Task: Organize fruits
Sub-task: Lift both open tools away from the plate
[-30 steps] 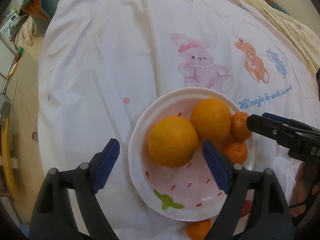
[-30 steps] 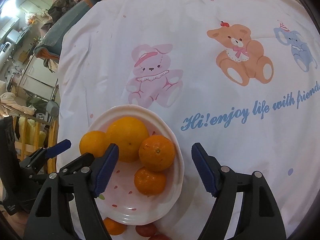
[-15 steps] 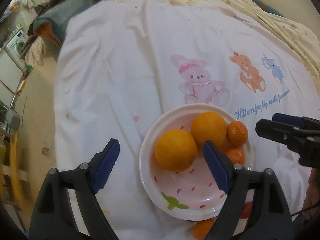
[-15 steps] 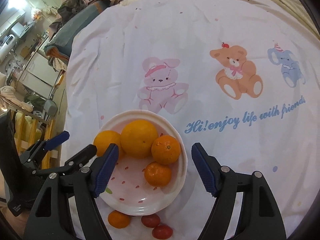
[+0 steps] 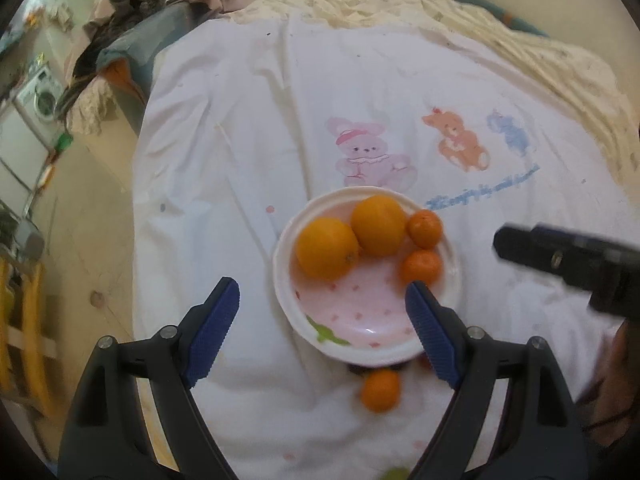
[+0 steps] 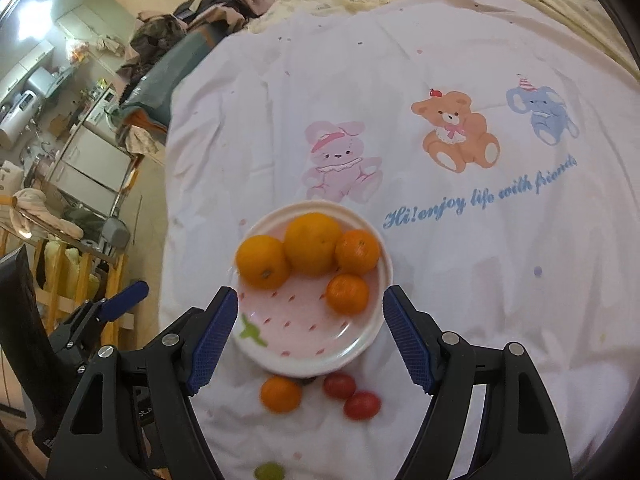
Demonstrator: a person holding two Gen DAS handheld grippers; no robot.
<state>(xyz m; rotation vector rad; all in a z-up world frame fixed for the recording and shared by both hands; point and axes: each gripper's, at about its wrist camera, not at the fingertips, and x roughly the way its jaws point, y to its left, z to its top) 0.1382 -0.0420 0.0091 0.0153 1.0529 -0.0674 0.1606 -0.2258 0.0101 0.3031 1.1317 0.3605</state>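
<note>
Fruit sits in a pink-and-white bowl (image 6: 372,332) on the cartoon-print cloth (image 6: 460,272): two oranges (image 6: 262,261) at its left and back, two mandarins (image 6: 347,293) at its right. Just in front of the bowl lie a third mandarin (image 6: 280,393), then two small red tomatoes (image 6: 362,405). Left gripper (image 5: 322,330) and right gripper (image 6: 310,338) both hover above the bowl, jaws spread, grasping nothing.
</note>
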